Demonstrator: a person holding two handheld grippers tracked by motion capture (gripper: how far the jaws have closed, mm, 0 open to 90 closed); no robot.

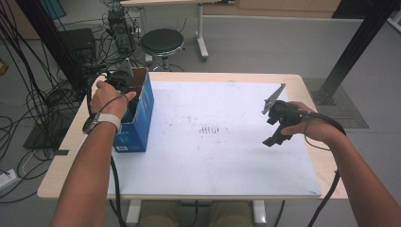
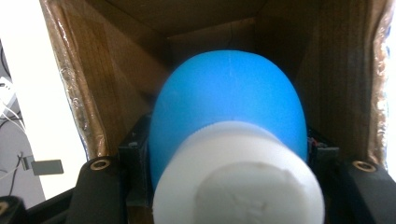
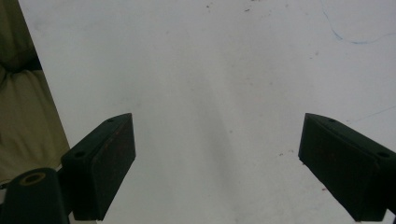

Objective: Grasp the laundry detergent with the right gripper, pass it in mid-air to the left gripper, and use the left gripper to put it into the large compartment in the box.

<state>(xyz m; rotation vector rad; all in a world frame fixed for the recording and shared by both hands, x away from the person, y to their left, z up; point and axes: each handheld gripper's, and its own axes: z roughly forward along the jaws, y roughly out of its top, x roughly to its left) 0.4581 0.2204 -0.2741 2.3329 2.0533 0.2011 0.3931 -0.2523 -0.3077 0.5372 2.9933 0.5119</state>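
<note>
Blue bulb (image 2: 229,107) with white cap clenched in left claw (image 2: 224,161) (inside cardboard box (image 2: 116,70)); right claw (image 3: 217,163) spread.

No legible text on anything.

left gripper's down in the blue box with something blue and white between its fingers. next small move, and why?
Probably lift the left gripper straight up out of the blue box. Its fingers sit either side of a blue bulb with a white cap, with cardboard walls close on both sides, so a sideways pull would likely snag. The right gripper hangs open above the white board, holding nothing.
</note>
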